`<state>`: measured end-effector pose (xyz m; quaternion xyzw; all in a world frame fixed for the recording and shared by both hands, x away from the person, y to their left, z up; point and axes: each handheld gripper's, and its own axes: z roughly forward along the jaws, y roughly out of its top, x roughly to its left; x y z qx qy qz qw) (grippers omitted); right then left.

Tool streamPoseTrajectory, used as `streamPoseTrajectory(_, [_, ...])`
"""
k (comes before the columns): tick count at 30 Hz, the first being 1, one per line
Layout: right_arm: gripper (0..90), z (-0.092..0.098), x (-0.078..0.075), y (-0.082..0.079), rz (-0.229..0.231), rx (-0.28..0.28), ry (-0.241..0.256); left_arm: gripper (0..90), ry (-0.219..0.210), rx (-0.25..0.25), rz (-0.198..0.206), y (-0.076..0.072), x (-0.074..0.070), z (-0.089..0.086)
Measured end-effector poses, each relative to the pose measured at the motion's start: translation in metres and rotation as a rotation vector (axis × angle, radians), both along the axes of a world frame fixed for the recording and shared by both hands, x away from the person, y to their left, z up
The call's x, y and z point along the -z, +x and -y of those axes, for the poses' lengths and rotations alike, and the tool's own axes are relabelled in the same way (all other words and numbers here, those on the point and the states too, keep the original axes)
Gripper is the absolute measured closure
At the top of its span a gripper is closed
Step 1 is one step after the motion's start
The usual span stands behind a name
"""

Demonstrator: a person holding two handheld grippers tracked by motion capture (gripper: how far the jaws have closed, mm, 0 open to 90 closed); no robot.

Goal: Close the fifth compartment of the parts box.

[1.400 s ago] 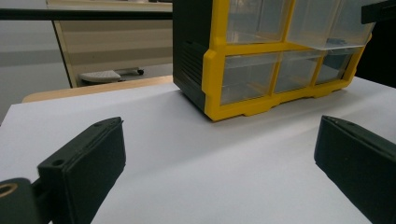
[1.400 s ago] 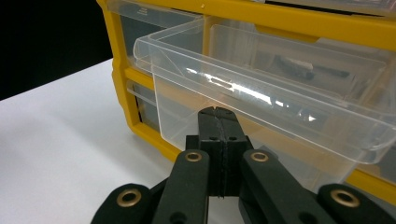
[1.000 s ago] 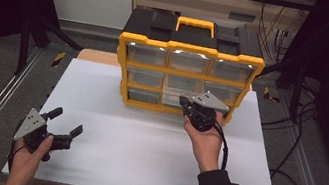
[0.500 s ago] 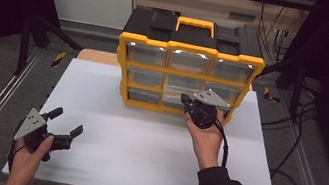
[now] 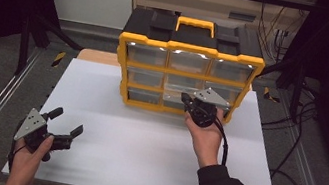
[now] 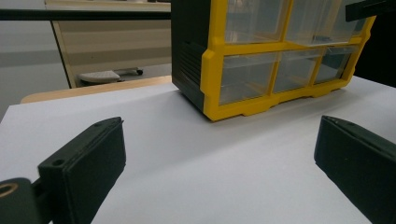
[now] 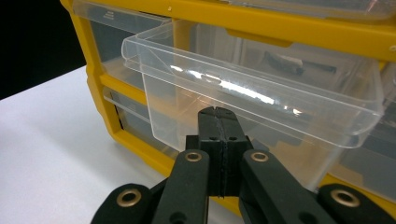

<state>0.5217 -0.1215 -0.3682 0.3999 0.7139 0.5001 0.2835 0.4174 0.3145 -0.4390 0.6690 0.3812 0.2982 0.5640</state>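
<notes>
The right gripper (image 7: 218,112) has its fingers pressed together, with nothing between them. Just past the tips, touching them, is the clear drawer (image 7: 252,100), sticking out of the yellow box (image 5: 192,51). I think it is being pushed in. Next, push straight. The left gripper (image 5: 64,129) waits, fingers wide apart.
</notes>
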Motion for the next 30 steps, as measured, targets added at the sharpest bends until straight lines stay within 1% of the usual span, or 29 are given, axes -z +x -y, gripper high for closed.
streamPoseTrajectory(10, [90.0,0.001,-0.001,0.003,-0.005,0.006,-0.003,1.8,0.007,0.003,0.000,0.000,0.000,0.000])
streamPoseTrajectory(15, [90.0,0.001,0.000,0.005,-0.005,0.009,-0.001,1.8,0.001,0.001,-0.001,0.000,0.000,0.000])
streamPoseTrajectory(30, [90.0,0.001,0.000,0.010,-0.015,0.018,0.001,1.7,0.004,0.003,-0.002,0.000,0.000,0.000])
